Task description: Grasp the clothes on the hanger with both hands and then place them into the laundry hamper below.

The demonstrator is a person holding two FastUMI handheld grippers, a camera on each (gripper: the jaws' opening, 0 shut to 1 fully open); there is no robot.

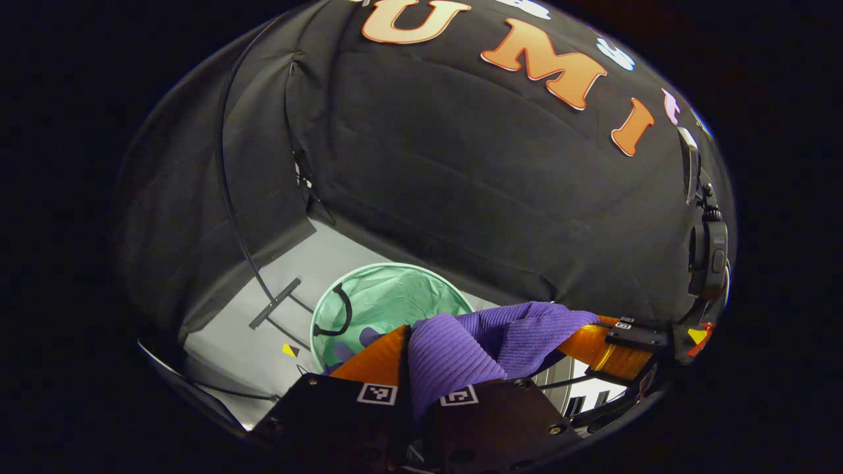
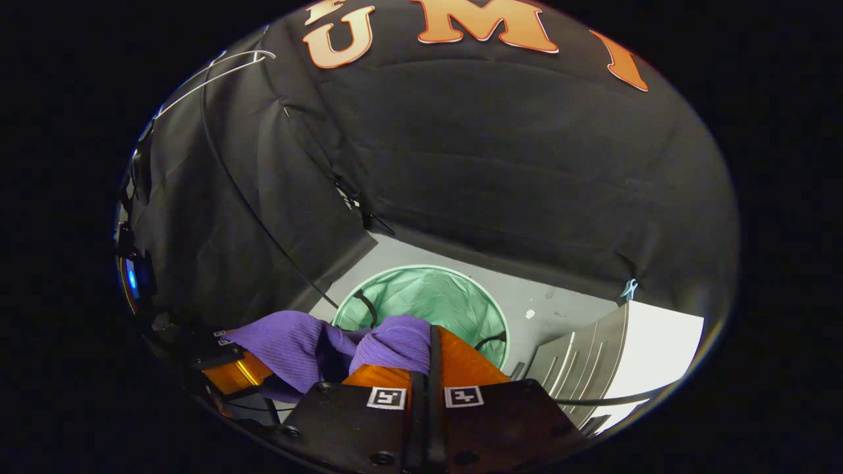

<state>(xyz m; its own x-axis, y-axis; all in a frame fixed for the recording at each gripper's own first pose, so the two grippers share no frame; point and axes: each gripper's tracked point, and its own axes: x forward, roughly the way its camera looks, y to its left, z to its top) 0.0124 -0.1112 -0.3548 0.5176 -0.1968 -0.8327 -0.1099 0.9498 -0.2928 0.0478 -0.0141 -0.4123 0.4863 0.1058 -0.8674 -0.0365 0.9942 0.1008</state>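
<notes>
Purple garment (image 1: pixel 474 342) hangs stretched between both tongs; we see left tongs (image 1: pixel 409 359) and right tongs (image 2: pixel 431 355) each clamped narrow on its cloth, above the green hamper (image 2: pixel 454 299) on the floor.

The right gripper (image 2: pixel 431 352) pinches purple clothes (image 2: pixel 309 352) above the green laundry hamper (image 2: pixel 448 299), the left gripper (image 2: pixel 230 368) holding their far end.

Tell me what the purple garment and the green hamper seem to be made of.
Garment: likely a soft, matte ribbed knit; fine parallel ridges run across it and it bunches where held. Hamper: apparently a thin, slightly shiny fabric or plastic liner; its wall is creased and wrinkled below a pale rim.
</notes>
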